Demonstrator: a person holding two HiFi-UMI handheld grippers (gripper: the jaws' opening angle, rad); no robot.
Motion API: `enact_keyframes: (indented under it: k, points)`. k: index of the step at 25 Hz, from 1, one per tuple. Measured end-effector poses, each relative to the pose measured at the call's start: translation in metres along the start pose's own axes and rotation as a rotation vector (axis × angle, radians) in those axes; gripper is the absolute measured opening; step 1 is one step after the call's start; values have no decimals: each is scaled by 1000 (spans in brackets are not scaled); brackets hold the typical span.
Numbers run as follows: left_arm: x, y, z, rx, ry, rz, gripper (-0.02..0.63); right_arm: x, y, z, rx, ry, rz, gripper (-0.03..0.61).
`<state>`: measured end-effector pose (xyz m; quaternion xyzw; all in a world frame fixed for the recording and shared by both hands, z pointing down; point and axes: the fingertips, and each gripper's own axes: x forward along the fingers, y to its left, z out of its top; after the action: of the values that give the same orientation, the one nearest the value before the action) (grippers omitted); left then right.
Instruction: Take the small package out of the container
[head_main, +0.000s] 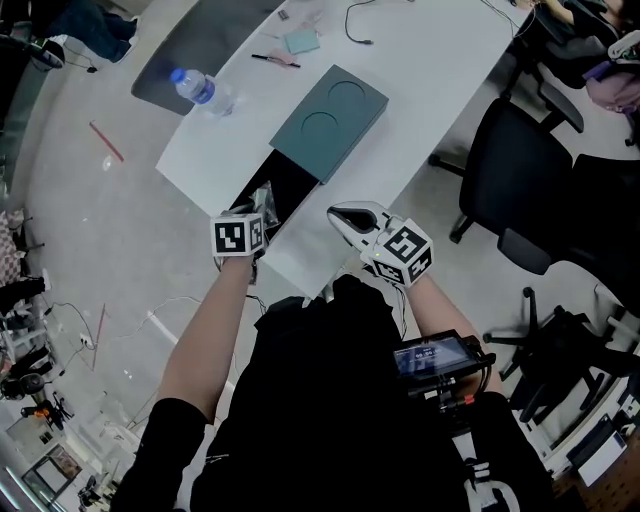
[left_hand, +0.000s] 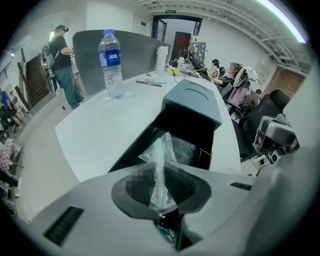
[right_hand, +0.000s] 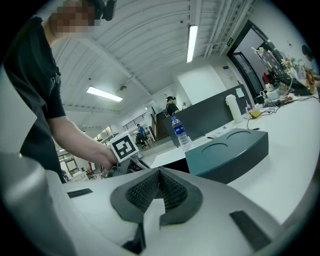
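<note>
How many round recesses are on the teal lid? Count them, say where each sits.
2. One recess sits toward the teal lid's far end, the other nearer the open black container. The lid's top shows whole; none looks hidden.

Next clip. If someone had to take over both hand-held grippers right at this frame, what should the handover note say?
Left hand-held gripper: jaws pinched on the clear small package, pointing down at the container's open near end.
Right hand-held gripper: jaws together, empty, beside the container near the table's front edge.
Things: the black container sits on the white table; the teal lid covers its far part.
Done: container open, package gripped.
Left: lift the package out and clear. Whether it is already free of the container's walls cannot be told.
</note>
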<state>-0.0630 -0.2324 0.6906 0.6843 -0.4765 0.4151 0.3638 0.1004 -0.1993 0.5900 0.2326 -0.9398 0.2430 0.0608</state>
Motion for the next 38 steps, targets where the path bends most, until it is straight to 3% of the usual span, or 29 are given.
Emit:
enact_keyframes:
  k: [18, 28, 38]
  points:
    - [-51, 8, 2, -95, -203, -59, 64, 11, 29, -4, -40, 25, 16, 26]
    - [-94, 18, 7, -100, -355, -126, 64, 22, 54, 5, -74, 15, -19, 26]
    - [-129, 27, -14, -119, -469, -193, 64, 25, 87, 2, -100, 18, -57, 26]
